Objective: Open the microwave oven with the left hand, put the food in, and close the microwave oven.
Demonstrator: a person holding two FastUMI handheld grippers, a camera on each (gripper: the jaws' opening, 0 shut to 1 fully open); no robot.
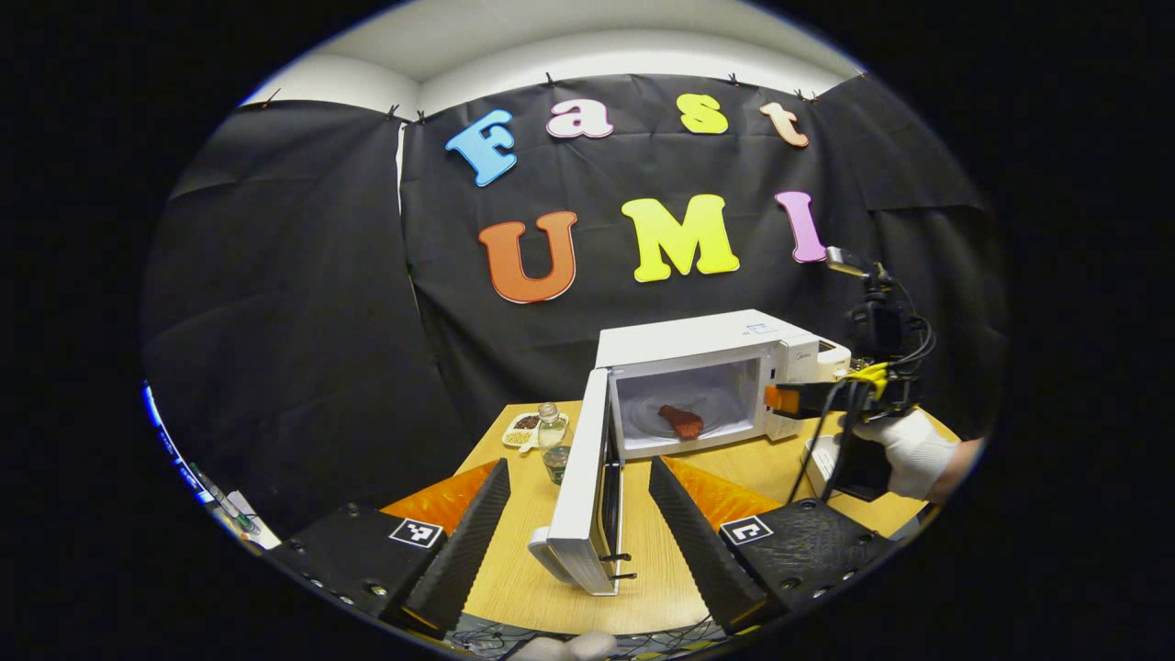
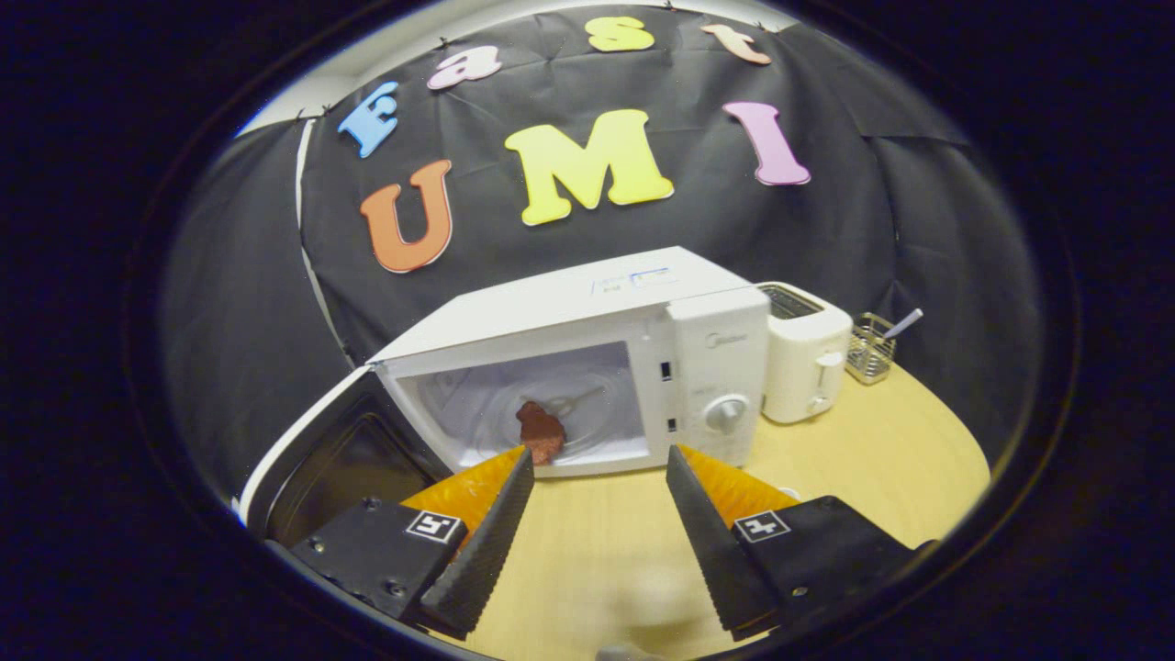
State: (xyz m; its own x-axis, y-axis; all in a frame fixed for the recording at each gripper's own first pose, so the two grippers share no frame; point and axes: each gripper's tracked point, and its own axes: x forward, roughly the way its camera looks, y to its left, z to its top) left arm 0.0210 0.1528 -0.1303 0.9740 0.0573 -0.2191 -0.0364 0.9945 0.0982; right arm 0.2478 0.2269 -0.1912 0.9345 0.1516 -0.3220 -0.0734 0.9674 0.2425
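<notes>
Between the wide, empty left claw (image 1: pixel 578 514) stands the open microwave door (image 1: pixel 587 477); with meat (image 1: pixel 681 420) inside, push its outer face shut steadily.

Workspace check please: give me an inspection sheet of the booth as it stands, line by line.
Surface: wooden table, bare in front of the oven.
Job's things: microwave oven with its door swung wide open; reddish-brown food lies inside on the cavity floor.
Clutter: toaster beside the oven, wire basket with a utensil behind it; snack dish, small bottle and glass left of the door.
Grippers: left claw open, straddling the door's edge, apparently not touching it; right claw open, empty, facing the cavity.
Cables: black and yellow leads on the right claw, held by a gloved hand.
Surroundings: black cloth wall.
</notes>
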